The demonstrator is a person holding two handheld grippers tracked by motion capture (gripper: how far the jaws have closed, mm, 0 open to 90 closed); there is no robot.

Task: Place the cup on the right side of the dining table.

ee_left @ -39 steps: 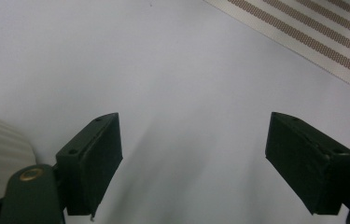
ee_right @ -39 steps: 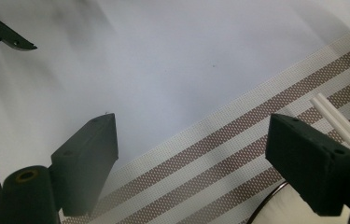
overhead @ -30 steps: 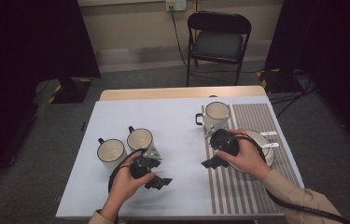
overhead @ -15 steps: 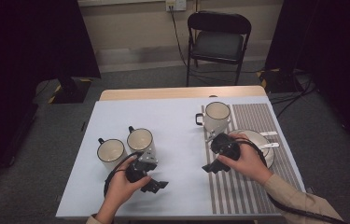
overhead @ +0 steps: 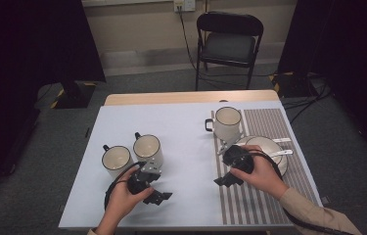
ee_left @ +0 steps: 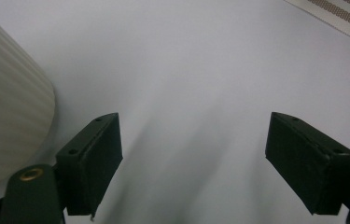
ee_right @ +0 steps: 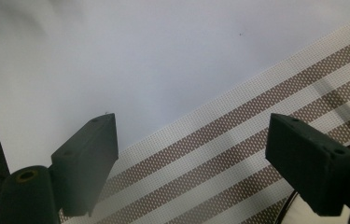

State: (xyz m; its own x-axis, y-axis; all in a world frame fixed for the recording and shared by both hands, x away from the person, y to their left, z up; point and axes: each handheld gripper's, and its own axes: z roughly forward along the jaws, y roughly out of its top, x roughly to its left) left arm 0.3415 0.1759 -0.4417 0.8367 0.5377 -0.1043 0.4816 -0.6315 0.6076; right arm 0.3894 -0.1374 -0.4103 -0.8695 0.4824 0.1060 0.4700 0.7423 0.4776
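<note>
Both grippers, left gripper (overhead: 160,197) and right gripper (overhead: 222,180), are hovering with jaws apart and empty; the left is risking bumping the nearest mug (overhead: 148,148) on approach.

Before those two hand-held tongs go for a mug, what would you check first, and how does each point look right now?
1. Left tongs open: ok, jaws wide apart over bare tabletop, nothing between them.
2. Right tongs open: ok, jaws apart at the edge of the striped mat, holding nothing.
3. Nearest mug upright: ok, it stands beside a second mug; whether the two touch, cannot tell.
4. Third mug upright: ok, it stands at the mat's far corner.
5. Room around the plate: not ok, the right hand lies right beside it.
6. Mugs empty: cannot tell.
</note>
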